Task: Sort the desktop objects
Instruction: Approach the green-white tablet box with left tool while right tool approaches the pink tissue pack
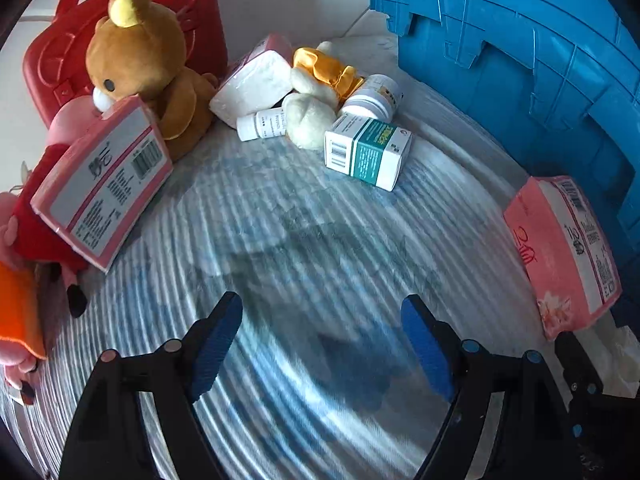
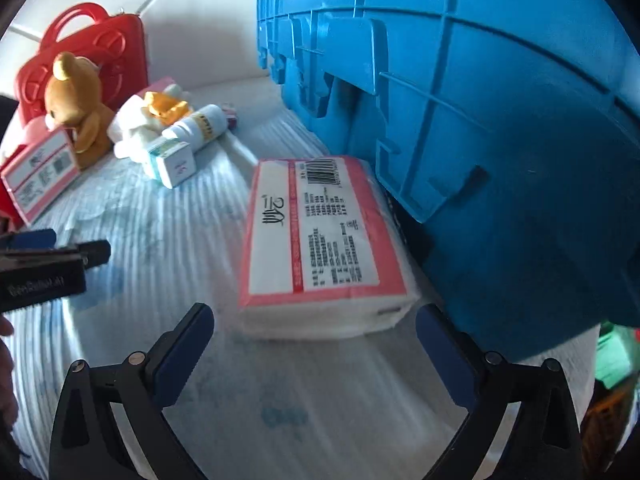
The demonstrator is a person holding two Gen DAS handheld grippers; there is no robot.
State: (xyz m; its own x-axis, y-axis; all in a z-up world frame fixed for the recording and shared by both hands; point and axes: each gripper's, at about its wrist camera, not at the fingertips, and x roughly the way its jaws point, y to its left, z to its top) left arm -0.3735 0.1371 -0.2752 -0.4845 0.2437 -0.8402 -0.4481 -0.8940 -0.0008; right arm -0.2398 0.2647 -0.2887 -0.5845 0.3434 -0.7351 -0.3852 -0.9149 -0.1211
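Two grippers hang over a blue-and-white striped cloth (image 1: pixel 304 216) strewn with small household things. The left gripper (image 1: pixel 320 344) stands with its blue-padded jaws wide apart and nothing between them, only bare cloth below. The right gripper (image 2: pixel 316 356) is spread just as wide; a pink-and-white tissue pack (image 2: pixel 320 232) lies flat on the cloth just ahead of its fingertips, label and barcode up, but the pads do not touch it. That pack rests close against the wall of a large blue plastic crate (image 2: pixel 480 120), which fills the right side of both views.

Several more items sit in a cluster at the far end of the cloth. A white-and-teal medicine box (image 1: pixel 368 152) lies on its side, nearest the grippers. Behind it lie a white pill bottle with a yellow label (image 1: pixel 376 94) and a smaller white bottle (image 1: pixel 262 123), both tipped over, with a cream plush toy in a yellow satin cloth (image 1: pixel 316 100) between them. A second tissue pack (image 1: pixel 256 84), white side showing, leans behind the small bottle.

To the left, a brown teddy bear (image 1: pixel 144 64) sits upright against a red plastic carry case (image 1: pixel 80 40). A third tissue pack (image 1: pixel 104 184) – tilted, barcode up – rests against the bear and on a red-and-pink plush toy (image 1: pixel 36 232) at the left edge. In the right wrist view the left gripper shows at the left border, side-on, beside a bit of the person's hand (image 2: pixel 6 360).
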